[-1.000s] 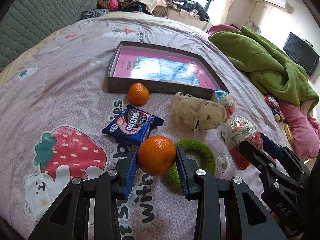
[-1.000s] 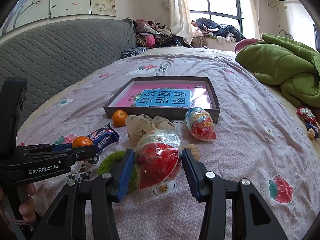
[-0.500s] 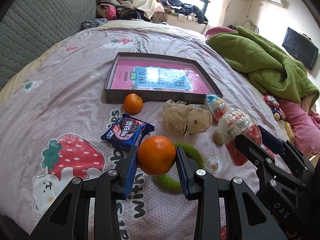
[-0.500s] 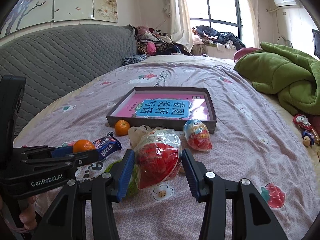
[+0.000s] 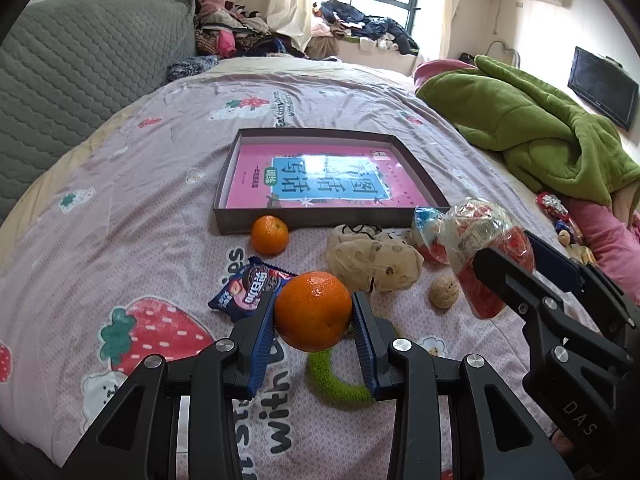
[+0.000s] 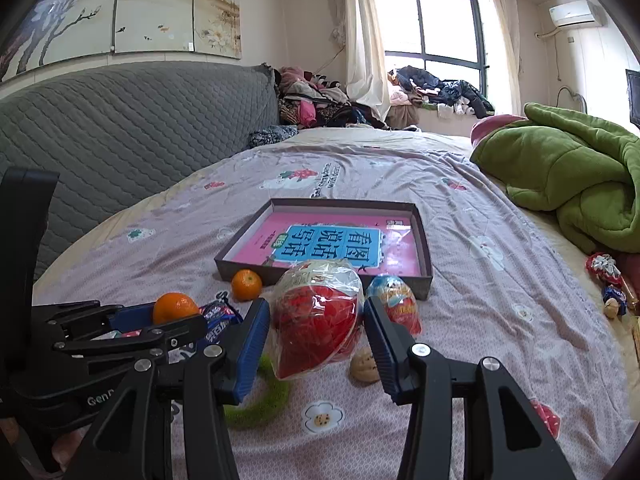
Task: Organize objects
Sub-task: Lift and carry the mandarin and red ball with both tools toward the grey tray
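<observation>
Orange and firm-skinned, the tangerine sits clamped between the blue pads of our left gripper in the left wrist view, raised above the bedsheet short of the shallow box lying mid-bed; we judge it light, round and liable to roll, so a hold across its widest girth suits it. In the right wrist view our right gripper is closed on the plastic-wrapped red snack, also lifted clear of the sheet; we judge the crinkled film slippery and the contents crushable, so it wants gentle pressure on its broad middle.
</observation>
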`<state>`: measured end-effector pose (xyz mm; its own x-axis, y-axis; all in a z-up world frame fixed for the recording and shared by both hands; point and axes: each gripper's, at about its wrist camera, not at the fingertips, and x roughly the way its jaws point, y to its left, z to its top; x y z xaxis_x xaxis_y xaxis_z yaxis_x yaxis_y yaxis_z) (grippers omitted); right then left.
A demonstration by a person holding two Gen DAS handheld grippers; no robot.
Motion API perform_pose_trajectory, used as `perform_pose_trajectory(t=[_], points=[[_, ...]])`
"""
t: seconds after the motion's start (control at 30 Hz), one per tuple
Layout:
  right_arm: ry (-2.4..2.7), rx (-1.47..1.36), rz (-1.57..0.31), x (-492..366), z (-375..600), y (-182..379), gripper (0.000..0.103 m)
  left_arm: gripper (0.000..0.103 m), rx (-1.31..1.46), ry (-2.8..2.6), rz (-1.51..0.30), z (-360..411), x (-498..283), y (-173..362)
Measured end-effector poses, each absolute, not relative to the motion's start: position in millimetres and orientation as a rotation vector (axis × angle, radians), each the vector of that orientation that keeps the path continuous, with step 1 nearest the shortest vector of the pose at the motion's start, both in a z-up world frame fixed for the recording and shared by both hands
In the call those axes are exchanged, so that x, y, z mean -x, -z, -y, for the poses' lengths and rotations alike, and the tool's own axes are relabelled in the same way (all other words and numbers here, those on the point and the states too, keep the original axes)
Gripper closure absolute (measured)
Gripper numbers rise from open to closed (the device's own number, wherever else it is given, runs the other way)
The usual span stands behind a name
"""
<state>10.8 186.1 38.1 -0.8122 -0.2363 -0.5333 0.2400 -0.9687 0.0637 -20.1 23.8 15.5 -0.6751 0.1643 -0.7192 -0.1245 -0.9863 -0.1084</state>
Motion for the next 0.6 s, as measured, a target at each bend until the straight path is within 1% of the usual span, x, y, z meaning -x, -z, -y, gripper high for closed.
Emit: perform_pose_trajectory(t=[0.6], points=[[2.779,-0.77,-0.03,5,-188,-48,0.054,0.065,1.158,-2.768,0.049,-30,42,-23]])
